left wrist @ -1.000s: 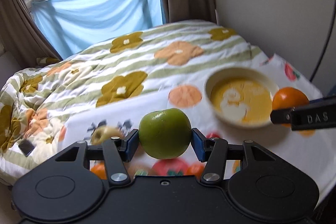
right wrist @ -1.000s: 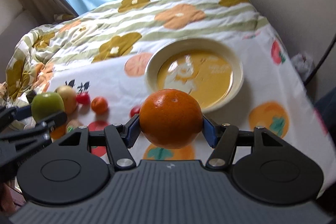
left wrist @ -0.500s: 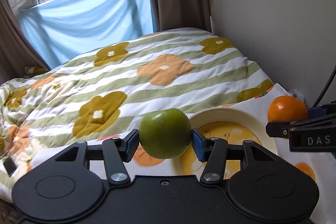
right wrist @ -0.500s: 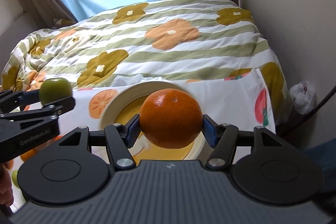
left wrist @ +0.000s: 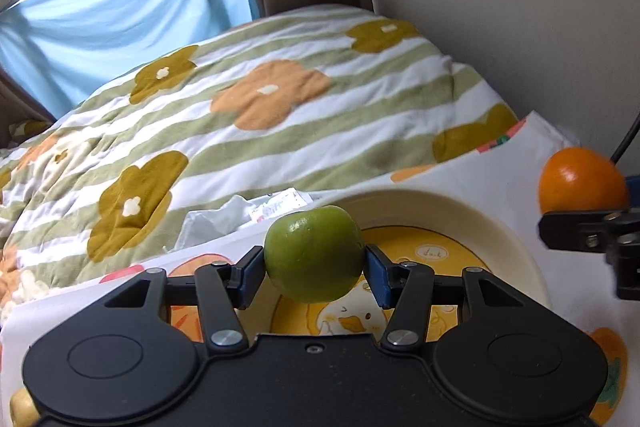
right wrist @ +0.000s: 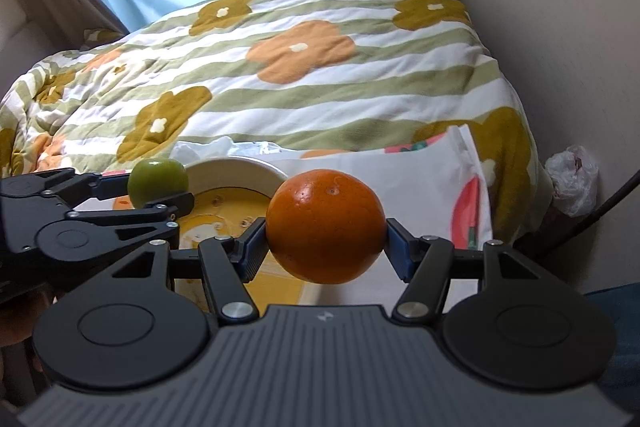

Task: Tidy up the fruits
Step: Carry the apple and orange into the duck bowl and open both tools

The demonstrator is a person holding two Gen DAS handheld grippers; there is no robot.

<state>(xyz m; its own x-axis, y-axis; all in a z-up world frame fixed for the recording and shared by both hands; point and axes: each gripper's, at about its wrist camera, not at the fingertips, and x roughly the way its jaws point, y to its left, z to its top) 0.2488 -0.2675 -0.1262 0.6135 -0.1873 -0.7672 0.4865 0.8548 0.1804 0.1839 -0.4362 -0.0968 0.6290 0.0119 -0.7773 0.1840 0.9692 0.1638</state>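
Observation:
My left gripper is shut on a green apple and holds it above the near left part of a cream bowl with a yellow duck print inside. My right gripper is shut on an orange and holds it in the air to the right of the bowl. The orange also shows at the right edge of the left wrist view. The green apple and left gripper show at the left of the right wrist view. The bowl holds no fruit that I can see.
The bowl stands on a white fruit-print cloth at the foot of a bed with a striped flower quilt. A wall runs along the right. A plastic bag and a black cable lie by the wall.
Both grippers have moved further forward and over toward the bowl, fruits still held. The bowl now lies directly under the green apple; the orange has shifted right of it.

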